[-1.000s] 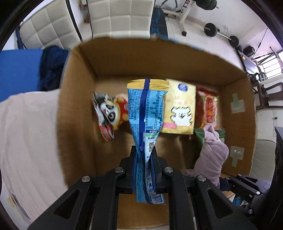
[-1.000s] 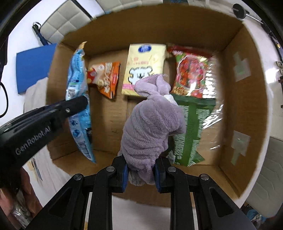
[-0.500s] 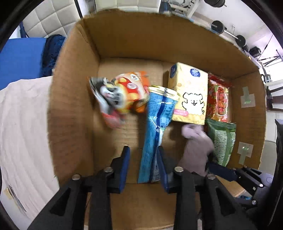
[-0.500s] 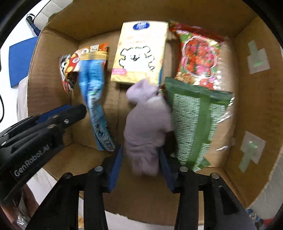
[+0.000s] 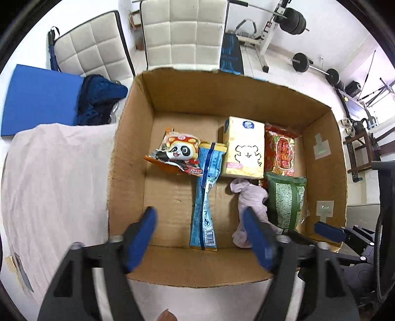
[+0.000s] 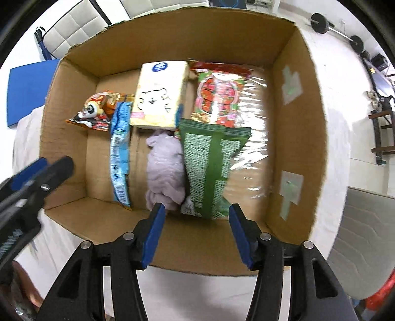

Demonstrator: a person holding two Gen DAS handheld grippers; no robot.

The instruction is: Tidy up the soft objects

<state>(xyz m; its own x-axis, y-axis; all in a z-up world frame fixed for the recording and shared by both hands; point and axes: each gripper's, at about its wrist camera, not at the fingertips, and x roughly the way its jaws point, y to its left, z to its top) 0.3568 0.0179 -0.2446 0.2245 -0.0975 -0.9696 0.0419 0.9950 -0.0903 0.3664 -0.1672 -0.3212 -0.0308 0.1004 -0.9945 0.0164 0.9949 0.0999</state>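
Note:
A cardboard box [image 5: 128, 158] [image 6: 296, 118] holds the soft objects. On its floor lie a blue snack packet [image 5: 206, 195] [image 6: 119, 153], a lilac plush cloth [image 5: 249, 200] [image 6: 165, 168], a panda snack bag [image 5: 179, 154] [image 6: 97, 111], a yellow tissue pack [image 5: 244, 148] [image 6: 159, 96], a red packet [image 5: 282, 150] [image 6: 218, 98] and a green packet [image 5: 286, 200] [image 6: 209, 168]. My left gripper [image 5: 200, 222] is open and empty above the box's near edge. My right gripper [image 6: 196, 217] is open and empty above the near edge, by the cloth and green packet.
The box stands on a table with a pale cloth [image 5: 54, 177]. A blue mat [image 5: 39, 96] and dark blue fabric [image 5: 98, 101] lie to the left. Padded chairs [image 5: 182, 32] and gym equipment [image 5: 284, 22] stand behind the box.
Both grippers opened and drew back from the box. The blue packet dropped from the left gripper and the lilac cloth from the right; both now lie on the box floor.

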